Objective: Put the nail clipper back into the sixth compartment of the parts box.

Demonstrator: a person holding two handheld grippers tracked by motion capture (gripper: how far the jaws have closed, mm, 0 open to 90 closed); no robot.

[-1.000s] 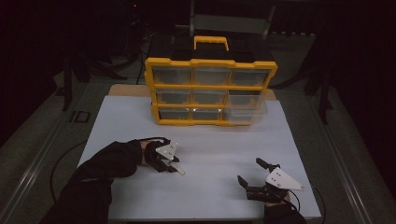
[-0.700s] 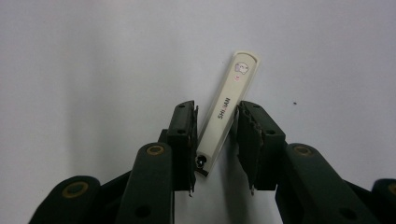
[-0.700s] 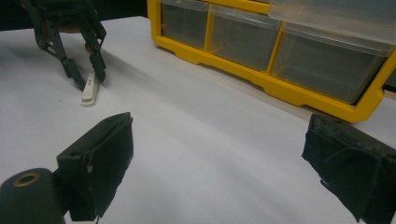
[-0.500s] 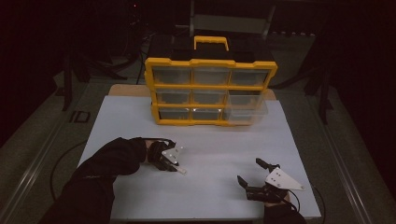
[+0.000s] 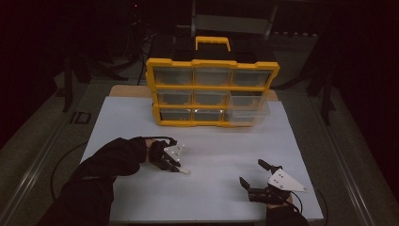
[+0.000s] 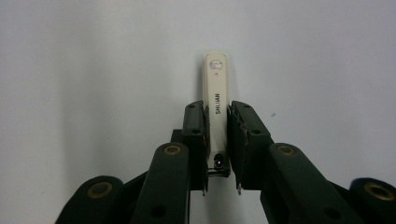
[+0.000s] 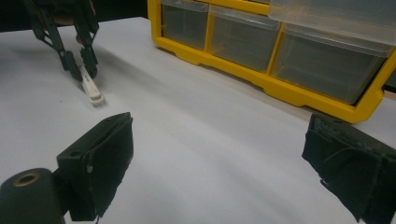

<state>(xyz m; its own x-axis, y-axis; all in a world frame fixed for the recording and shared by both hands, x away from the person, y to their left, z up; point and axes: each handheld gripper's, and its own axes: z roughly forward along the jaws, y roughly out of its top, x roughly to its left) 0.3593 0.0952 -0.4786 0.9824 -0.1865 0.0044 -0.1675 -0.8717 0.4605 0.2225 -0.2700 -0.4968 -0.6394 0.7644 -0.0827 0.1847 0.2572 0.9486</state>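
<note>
A: Nail clipper (image 6: 217,79), found where?

B: Down by the white table top (image 5: 226,146), toward the left, well in front of the yellow drawer box (image 5: 211,87). Pinched by the left gripper (image 6: 217,114).

A: Pinched how?

B: Squeezed tight from both sides, about halfway along. Stuck out past the black jaws, cream tip pointing away. Showed small dark letters and a tiny picture on top. Had the metal end tucked back between the jaws.

A: Lifted, or lying flat?

B: Hard to tell. Looked very close to the table, with the tip lowest.

A: And the right gripper (image 7: 219,149)?

B: Sat low near the front edge of the table, on the right, well apart from the clipper. Gaped wide, with nothing between the pads. Faced the drawer box and the clipper.

A: Anything about the box?

B: Stood upright at the back of the table, with a handle on top and three rows of clear drawers. Had the bottom right drawer (image 5: 247,113) pulled out a bit.

A: Whose arm on the left?

B: Belonged to a person in a dark sleeve (image 5: 110,160), reaching in from the bottom left.
</note>
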